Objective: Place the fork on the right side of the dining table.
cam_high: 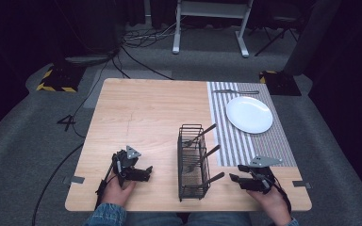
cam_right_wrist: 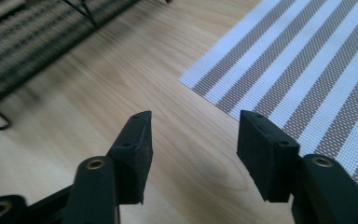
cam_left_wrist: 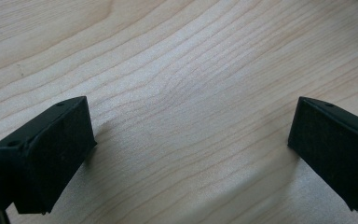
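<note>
A black wire caddy stands at the front middle of the wooden table, with several black-handled pieces of cutlery leaning out to its right. Left of the caddy, my left gripper rests near the front edge and points right. It is open, and in the left gripper view its jaws spread wide over bare wood. My right gripper sits right of the caddy, pointing left at it. It is open with nothing between its fingers, over bare wood beside the placemat's corner.
A striped placemat covers the table's right part and carries a white plate. A knife lies at the placemat's far end. The caddy's mesh base lies at the upper left of the right gripper view. Cables and desk legs are on the floor behind.
</note>
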`<state>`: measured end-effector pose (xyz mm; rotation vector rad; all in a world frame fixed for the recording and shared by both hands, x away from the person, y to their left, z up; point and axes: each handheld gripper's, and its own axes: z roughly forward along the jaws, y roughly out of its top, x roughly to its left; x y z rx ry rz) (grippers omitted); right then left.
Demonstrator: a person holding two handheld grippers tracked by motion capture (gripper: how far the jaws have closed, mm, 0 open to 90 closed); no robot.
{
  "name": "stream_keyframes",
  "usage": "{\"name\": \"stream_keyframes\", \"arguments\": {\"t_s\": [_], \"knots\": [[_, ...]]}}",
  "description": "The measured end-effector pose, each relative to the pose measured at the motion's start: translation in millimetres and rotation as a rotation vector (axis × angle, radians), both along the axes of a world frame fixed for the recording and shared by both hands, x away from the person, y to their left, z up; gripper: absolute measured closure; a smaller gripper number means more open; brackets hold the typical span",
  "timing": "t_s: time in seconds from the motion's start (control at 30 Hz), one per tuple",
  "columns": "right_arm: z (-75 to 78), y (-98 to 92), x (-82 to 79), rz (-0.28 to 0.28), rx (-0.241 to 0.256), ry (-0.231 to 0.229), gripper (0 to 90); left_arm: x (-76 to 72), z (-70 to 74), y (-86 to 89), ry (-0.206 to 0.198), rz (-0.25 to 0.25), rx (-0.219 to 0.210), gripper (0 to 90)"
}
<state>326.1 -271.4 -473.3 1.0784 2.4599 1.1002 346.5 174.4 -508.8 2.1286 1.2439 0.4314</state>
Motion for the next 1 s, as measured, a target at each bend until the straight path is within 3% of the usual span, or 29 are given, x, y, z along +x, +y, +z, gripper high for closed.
{"name": "stream_keyframes", "arguments": {"t_s": [0.23,0.57,1.0], "knots": [[23.8,2.6,-11.6,0.047,0.020,0.011,51.1,0.0,0.0,0.0,0.000,0.000,0.000,0.3],[63.6,11.0,-30.6,0.110,0.052,-0.022,54.0,0.0,0.0,0.0,0.000,0.000,0.000,0.3],[100.9,22.8,-39.7,0.181,0.116,-0.027,55.6,0.0,0.0,0.0,0.000,0.000,0.000,0.3]]}}
